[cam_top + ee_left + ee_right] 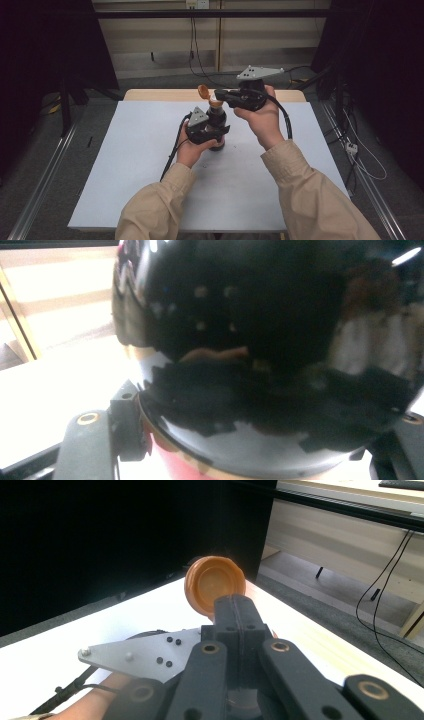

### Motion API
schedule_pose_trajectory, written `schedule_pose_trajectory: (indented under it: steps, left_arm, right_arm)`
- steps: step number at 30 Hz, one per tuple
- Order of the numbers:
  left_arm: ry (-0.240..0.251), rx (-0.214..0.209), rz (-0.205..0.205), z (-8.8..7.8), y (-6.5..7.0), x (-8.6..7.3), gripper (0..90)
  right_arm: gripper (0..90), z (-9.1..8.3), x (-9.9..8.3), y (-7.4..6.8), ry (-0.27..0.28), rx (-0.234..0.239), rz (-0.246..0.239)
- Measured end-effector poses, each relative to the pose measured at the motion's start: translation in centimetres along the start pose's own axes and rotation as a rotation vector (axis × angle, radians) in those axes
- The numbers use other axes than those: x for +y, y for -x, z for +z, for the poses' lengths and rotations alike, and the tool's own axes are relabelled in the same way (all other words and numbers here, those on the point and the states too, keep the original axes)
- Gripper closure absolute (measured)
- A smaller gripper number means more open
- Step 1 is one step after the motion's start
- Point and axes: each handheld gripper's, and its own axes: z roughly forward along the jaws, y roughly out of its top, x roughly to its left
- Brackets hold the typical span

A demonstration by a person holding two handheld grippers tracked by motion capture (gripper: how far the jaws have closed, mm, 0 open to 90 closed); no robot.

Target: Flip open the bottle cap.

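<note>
Left hand (190, 147): low at table centre, wrist bent, holding the left gripper (212, 131) level against the bottle.
Right hand (263, 120): raised behind and right of it, right gripper (218, 95) pointing left.
Glossy black round-bodied bottle (218, 120): upright mid-table on the white table sheet (125, 165); pale neck, reddish band near base in the left gripper view.
Round orange plastic cap (214, 584): lifted just over the neck, hollow side showing.
Left jaws: set either side of the bottle body, gripping it.
Right jaws: pressed together, pinching the cap's rim.
</note>
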Motion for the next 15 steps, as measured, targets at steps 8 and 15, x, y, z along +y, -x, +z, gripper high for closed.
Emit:
schedule_pose_trajectory:
  steps: [8, 15]
  left_arm:
    - [-0.006, 0.003, -0.009, 0.0, -0.1, -0.1, 26.7]
    - [-0.062, -0.025, -0.028, -0.5, -0.6, -0.1, 20.4]
  right_arm:
    - [76.7, -0.3, -0.6, 0.2, -0.013, -0.046, -0.006]
    - [66.4, -0.8, -1.1, 0.4, 0.007, -0.039, 0.017]
